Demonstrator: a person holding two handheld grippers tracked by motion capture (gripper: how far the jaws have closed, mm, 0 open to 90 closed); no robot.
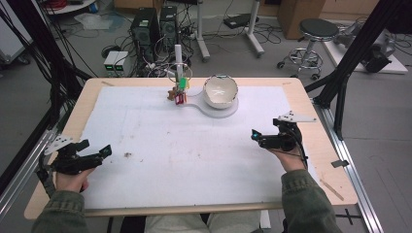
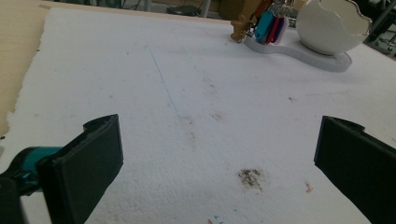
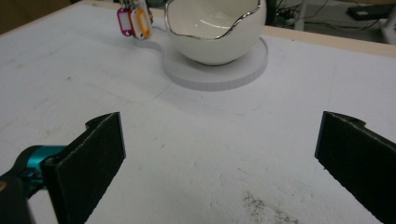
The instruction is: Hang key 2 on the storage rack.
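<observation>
Wooden surface point(image 1: 318, 145) under a stained white sheet point(image 1: 194, 145). Far centre: white stand point(image 1: 214, 109) carrying a bowl point(image 1: 220, 91), key tags point(image 1: 180, 96) hanging just left. Left claw point(image 1: 97, 153) and right claw point(image 1: 256, 137) both wide open, empty. No readable writing.

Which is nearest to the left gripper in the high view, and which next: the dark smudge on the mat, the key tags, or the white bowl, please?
From the left gripper:
1. Dark smudge, just to its right on the mat.
2. Key tags, far side, near the middle.
3. White bowl, far side, right of the tags.
</observation>
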